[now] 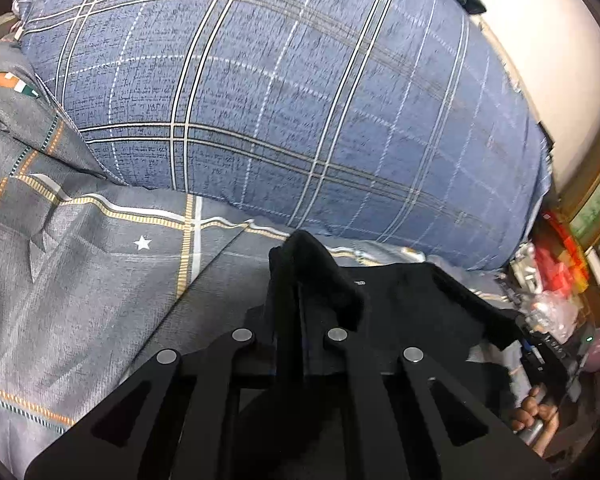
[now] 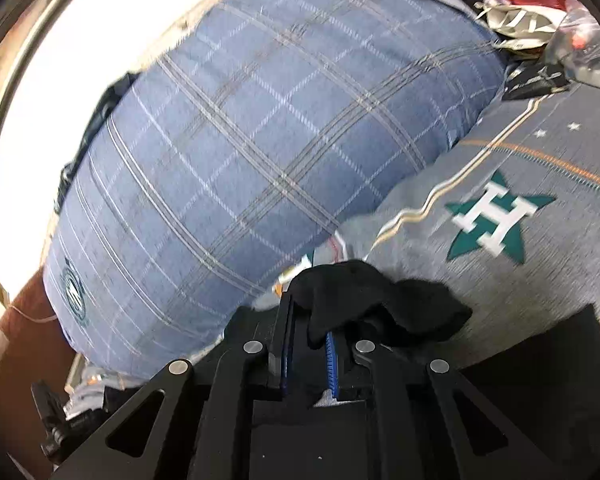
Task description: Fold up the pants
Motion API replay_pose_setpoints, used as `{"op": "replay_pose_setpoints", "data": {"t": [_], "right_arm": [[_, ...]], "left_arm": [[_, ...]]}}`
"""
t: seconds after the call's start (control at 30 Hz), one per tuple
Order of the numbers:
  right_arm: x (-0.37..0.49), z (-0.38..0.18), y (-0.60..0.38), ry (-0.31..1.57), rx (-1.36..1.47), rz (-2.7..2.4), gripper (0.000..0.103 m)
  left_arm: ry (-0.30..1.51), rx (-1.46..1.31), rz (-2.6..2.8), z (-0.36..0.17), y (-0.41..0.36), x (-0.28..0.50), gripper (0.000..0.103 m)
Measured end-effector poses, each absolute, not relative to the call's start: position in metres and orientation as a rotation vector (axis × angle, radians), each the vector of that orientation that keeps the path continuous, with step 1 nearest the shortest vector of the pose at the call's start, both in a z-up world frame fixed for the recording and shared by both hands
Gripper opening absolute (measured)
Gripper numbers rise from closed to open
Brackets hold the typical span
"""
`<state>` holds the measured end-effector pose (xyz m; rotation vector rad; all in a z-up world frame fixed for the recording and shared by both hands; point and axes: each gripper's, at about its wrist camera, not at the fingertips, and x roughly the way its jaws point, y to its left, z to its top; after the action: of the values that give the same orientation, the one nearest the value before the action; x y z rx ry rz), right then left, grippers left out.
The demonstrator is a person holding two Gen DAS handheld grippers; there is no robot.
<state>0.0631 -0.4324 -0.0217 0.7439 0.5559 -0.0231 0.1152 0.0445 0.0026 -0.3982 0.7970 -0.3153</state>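
Left gripper [image 1: 300, 304]: the jaws are clamped tight on a bunched fold of the black pants [image 1: 400, 320], which is drawn up into a peak between the fingers. From that peak the cloth is stretched in a taut band toward the right of the left wrist view, where a hand [image 1: 536, 412] on the other tool's handle is partly seen at the lower right edge.

Right gripper [image 2: 308, 336]: the jaws are set narrow and pinched on another bunch of the pants [image 2: 364, 300]. The blue ribbed pads [image 2: 330, 360] are seen at either side of the cloth, which spills in soft lumps over the right finger.

The pants are plain black, matte and thick, with no print or seam legible. They are held raised over the grey bedspread [image 2: 520, 288], near its edge against the pillow. The bedspread is marked with stripes, small white stars and a green star bearing a white H [image 2: 496, 216].

Behind lies a large blue plaid pillow [image 1: 280, 100], resting on the bedspread. Cluttered red and clear packaging [image 1: 556, 264] is noted beyond the pillow's end.
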Motion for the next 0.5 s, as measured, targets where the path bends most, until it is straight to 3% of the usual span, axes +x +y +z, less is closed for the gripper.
{"op": "replay_pose_setpoints", "data": {"t": [0.5], "right_arm": [[0.015,0.003,-0.478,0.385,0.847,-0.002,0.012]], "left_arm": [[0.659,-0.41,-0.403,0.051,0.054,0.056,0.003]]}}
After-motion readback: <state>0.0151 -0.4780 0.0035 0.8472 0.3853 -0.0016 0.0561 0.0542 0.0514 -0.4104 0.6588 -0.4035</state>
